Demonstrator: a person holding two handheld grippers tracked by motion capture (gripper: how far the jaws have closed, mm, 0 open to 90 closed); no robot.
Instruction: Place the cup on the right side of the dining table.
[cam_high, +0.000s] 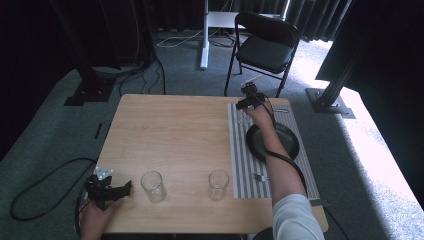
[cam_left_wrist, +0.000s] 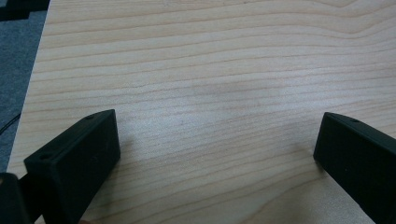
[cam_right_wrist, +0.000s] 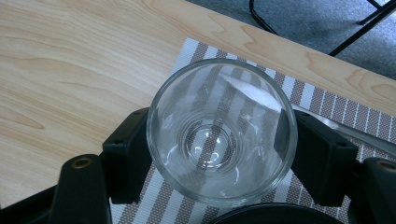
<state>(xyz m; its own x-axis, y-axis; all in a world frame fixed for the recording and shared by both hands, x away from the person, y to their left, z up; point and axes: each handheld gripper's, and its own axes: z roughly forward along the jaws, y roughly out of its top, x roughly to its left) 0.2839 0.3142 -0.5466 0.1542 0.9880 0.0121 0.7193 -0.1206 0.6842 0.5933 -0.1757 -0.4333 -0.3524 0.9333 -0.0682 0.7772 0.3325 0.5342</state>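
Dim and dark along the top and left of the high view; hard daylight flooding in from the right, bleaching the carpet (cam_high: 380, 150) white. Soft, slightly grainy overall. Even light on the wooden table (cam_left_wrist: 210, 70), faint shadows beside the jaws. White glare on the glass (cam_right_wrist: 222, 133).

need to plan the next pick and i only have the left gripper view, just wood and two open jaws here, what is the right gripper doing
Observer: The right gripper is shut on a clear glass, jaws on either side of its wall.
Operator: where on the table is that
Observer: At the far end of a striped placemat, just beyond a black plate.
Operator: any other glasses left
Observer: Two: a near left glass and a near right glass stand upright on bare wood near the front edge.
Operator: and my gripper, close to them?
Observer: The left gripper rests just left of the near left glass.
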